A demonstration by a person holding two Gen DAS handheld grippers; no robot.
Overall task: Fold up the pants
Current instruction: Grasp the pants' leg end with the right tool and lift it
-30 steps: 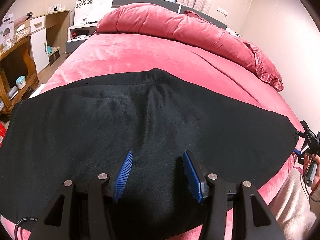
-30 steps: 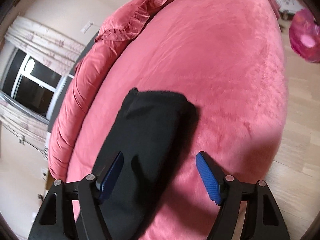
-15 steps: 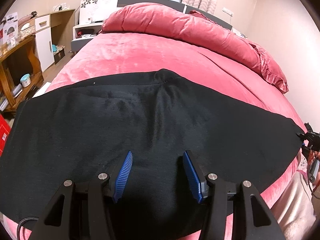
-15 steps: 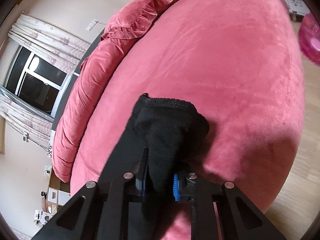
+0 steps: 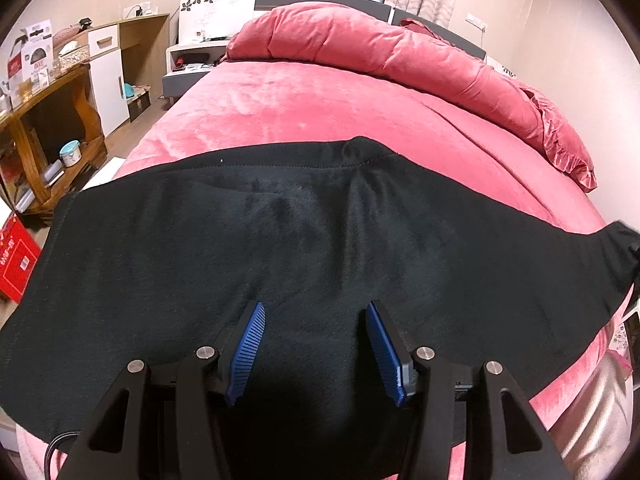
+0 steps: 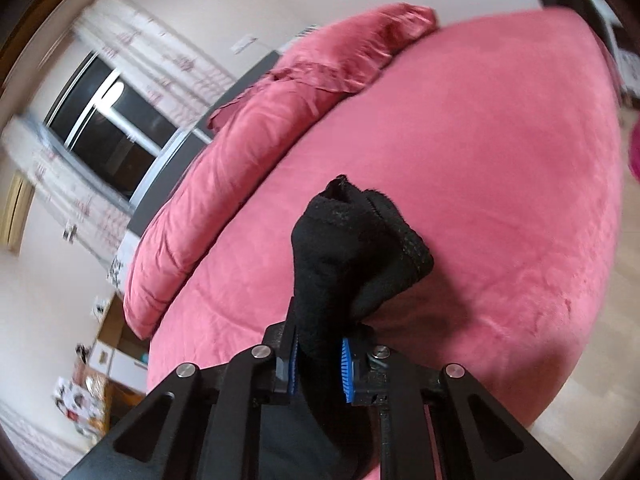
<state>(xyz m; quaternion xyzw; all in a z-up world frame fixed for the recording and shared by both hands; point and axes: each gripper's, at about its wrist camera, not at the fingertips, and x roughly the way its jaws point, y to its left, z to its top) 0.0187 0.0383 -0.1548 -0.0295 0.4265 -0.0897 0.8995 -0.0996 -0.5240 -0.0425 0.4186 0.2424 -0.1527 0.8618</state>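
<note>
Pants [image 5: 320,240] spread flat across pink bed [image 5: 320,112], long axis running left-right under left gripper [image 5: 316,344], jaws wide, nothing between them.

Right gripper [image 6: 318,364] clamped on bunched end of pants [image 6: 352,256], lifted off bed [image 6: 480,160] (right end nearer; fold likely travels leftward).
</note>
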